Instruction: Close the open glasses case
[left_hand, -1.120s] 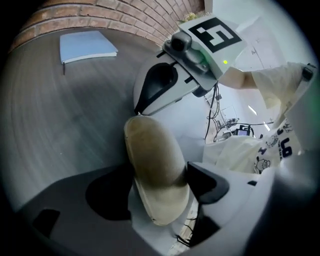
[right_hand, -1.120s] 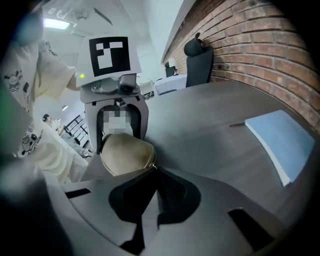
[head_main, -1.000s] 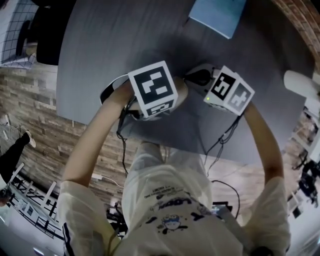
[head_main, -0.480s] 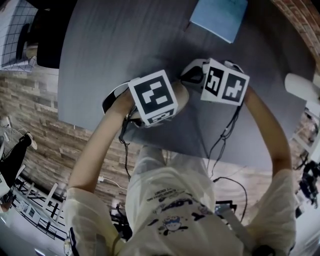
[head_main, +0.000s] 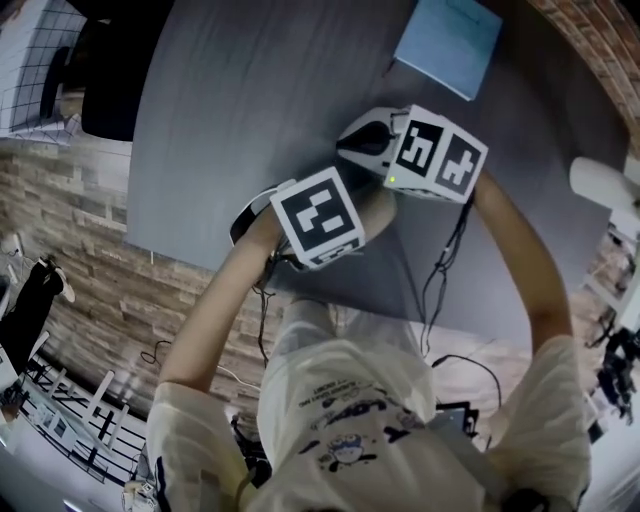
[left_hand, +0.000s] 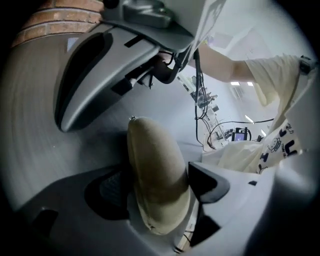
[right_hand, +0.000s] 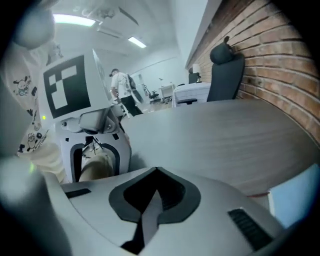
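A beige glasses case (left_hand: 155, 170) stands on edge between my left gripper's (left_hand: 161, 186) jaws, which are shut on it; its lid looks down, with a seam along the lower edge. In the head view the case (head_main: 378, 206) peeks out beside the left gripper's (head_main: 360, 210) marker cube, near the table's front edge. My right gripper (head_main: 362, 138) is just beyond it, apart from the case. Its jaws (right_hand: 154, 194) are shut with nothing between them. From the right gripper view the case (right_hand: 94, 169) shows inside the left gripper's frame.
A light blue notebook (head_main: 448, 40) lies at the far side of the grey table (head_main: 250, 90); its corner (right_hand: 296, 206) is close to my right gripper. A dark chair (right_hand: 225, 70) stands past the table by the brick wall. A white object (head_main: 600, 180) is at the right.
My right gripper has moved away from the case, toward the far side of the table. The left gripper has stayed on the case.
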